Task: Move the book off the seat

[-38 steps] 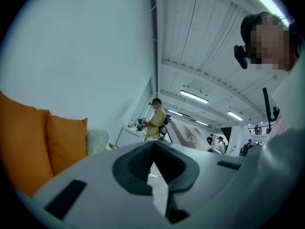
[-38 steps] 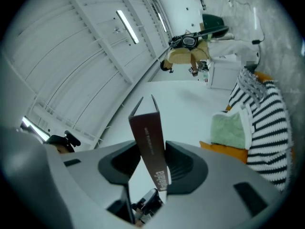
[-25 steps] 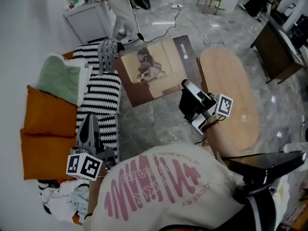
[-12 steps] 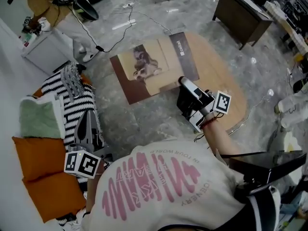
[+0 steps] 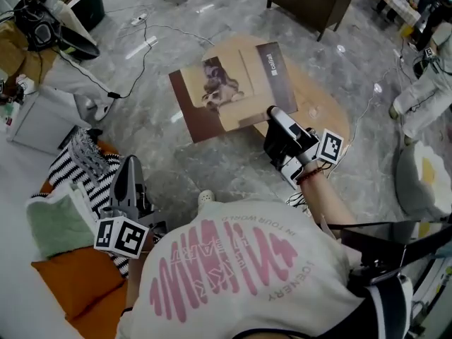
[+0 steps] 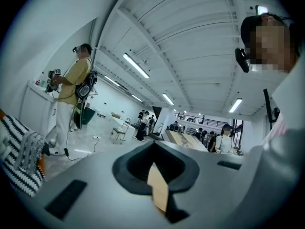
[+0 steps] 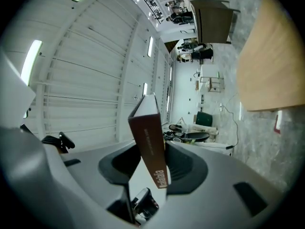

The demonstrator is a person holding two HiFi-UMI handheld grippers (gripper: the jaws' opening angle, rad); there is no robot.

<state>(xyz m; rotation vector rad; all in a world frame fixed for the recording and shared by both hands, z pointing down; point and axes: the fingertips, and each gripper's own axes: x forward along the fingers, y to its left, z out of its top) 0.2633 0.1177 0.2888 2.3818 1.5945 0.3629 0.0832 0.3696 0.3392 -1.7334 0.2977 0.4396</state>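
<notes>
My right claw (image 5: 274, 119) is clamped on the book (image 5: 229, 90). Its jaws stand about half open, one on each cover. In the right gripper view the dark brown spine stands upright between them, facing the camera. The claw has the book by the corner closest to me, at the spine end, and the rest juts out away from me. The cover with its pale picture faces up.

The book is off the seat and in the air. From the head view it covers the left end of the oval wooden table (image 5: 319, 103) and part of the grey stone floor (image 5: 162, 129) beside it. I cannot tell whether its far side touches the table top.

My left claw (image 5: 129, 167) hangs well apart from the book, at my left side, above the edge of the seat. Its jaws are together, with nothing between them.

The seat itself holds a black-and-white striped blanket (image 5: 74, 164), a green cushion (image 5: 60, 224) and an orange cushion (image 5: 74, 281) at its near end.
</notes>
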